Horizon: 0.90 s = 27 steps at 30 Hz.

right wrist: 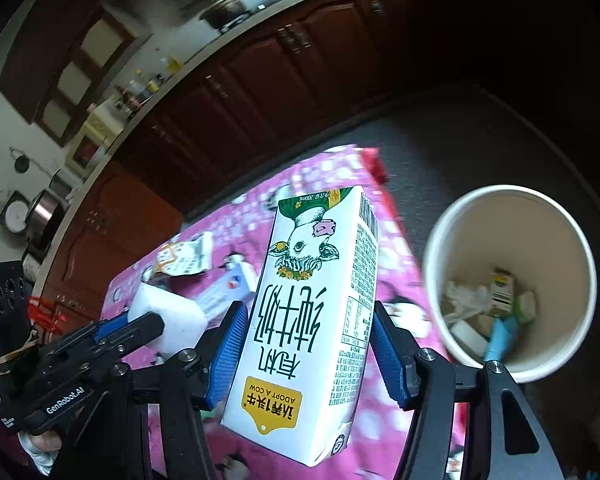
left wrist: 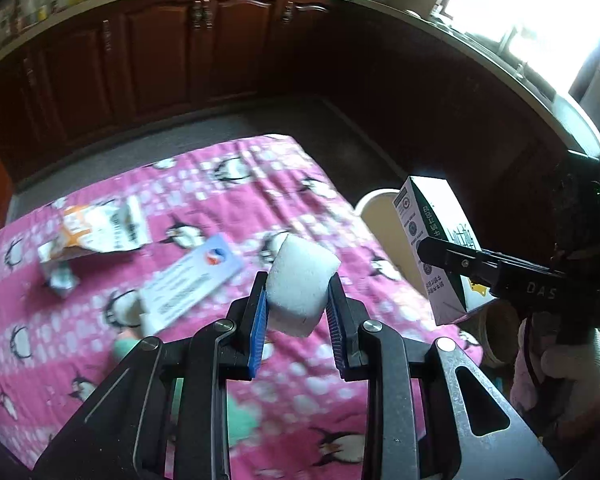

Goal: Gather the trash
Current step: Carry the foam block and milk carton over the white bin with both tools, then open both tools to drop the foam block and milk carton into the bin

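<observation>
Judging by the part-filled bin [right wrist: 456,240], some trash is binned — foam [left wrist: 300,288] in left claw [left wrist: 298,312], carton [right wrist: 312,320] in right claw [right wrist: 306,344], wrappers [left wrist: 96,228] left on worktop [left wrist: 60,344].

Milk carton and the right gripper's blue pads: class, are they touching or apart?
Touching. In the right wrist view, the right gripper has both blue pads pressed against the sides of the milk carton, which is held upside down above the pink cloth.

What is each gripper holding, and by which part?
The left gripper clamps a white foam block across its side faces. The right gripper clamps a milk carton across its narrow sides, print upside down.
</observation>
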### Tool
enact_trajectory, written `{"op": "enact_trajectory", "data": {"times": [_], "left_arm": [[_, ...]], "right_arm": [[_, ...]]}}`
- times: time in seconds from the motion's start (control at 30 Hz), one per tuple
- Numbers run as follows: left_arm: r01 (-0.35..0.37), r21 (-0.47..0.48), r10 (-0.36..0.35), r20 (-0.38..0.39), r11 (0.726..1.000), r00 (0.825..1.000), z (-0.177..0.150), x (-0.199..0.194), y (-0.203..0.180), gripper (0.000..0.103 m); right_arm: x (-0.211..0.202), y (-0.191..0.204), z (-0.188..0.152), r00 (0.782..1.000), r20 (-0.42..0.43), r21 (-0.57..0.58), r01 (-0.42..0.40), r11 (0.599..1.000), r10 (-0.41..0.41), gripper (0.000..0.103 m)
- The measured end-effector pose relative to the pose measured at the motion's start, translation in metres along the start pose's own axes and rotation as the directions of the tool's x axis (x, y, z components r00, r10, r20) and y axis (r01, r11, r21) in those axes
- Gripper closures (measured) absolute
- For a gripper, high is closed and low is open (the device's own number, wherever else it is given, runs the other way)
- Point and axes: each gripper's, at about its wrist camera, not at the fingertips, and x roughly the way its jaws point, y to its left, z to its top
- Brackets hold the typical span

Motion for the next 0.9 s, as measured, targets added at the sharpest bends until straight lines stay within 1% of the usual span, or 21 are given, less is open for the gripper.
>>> {"op": "enact_trajectory", "data": {"times": [0.27,0.57,0.63,0.67,0.7,0.83,0.9], "left_arm": [[0.057,0.057,-0.055,-0.037,0.997,0.998,0.013,0.029,-0.043,0.078],[0.116,0.083,-0.108,-0.089,0.990,0.990,0.020,0.063,-0.078,0.078],[0.124,0.080,-0.115,-0.104,0.989,0.988,0.021,0.071,-0.083,0.078],[0.129,0.076,-0.120,-0.112,0.989,0.986,0.022,0.075,-0.085,0.078],[0.133,0.075,-0.124,-0.119,0.988,0.985,0.023,0.079,-0.087,0.078],[0.140,0.069,-0.129,-0.137,0.988,0.982,0.025,0.094,-0.095,0.078],[0.147,0.068,-0.136,-0.145,0.987,0.980,0.026,0.099,-0.098,0.078]], "right_arm": [[-0.021,-0.052,-0.003,0.997,0.020,0.080,0.068,0.994,-0.070,0.045],[-0.032,-0.100,-0.008,0.993,0.019,0.163,0.113,0.980,-0.118,0.047],[-0.029,-0.109,-0.009,0.992,0.010,0.175,0.124,0.977,-0.127,0.050],[-0.026,-0.116,-0.010,0.991,0.003,0.186,0.128,0.974,-0.130,0.059],[-0.023,-0.120,-0.010,0.991,-0.002,0.193,0.130,0.973,-0.132,0.062],[-0.007,-0.145,-0.012,0.983,-0.033,0.232,0.184,0.955,-0.181,0.063],[-0.004,-0.157,-0.015,0.983,-0.039,0.264,0.182,0.947,-0.178,0.063]]}}
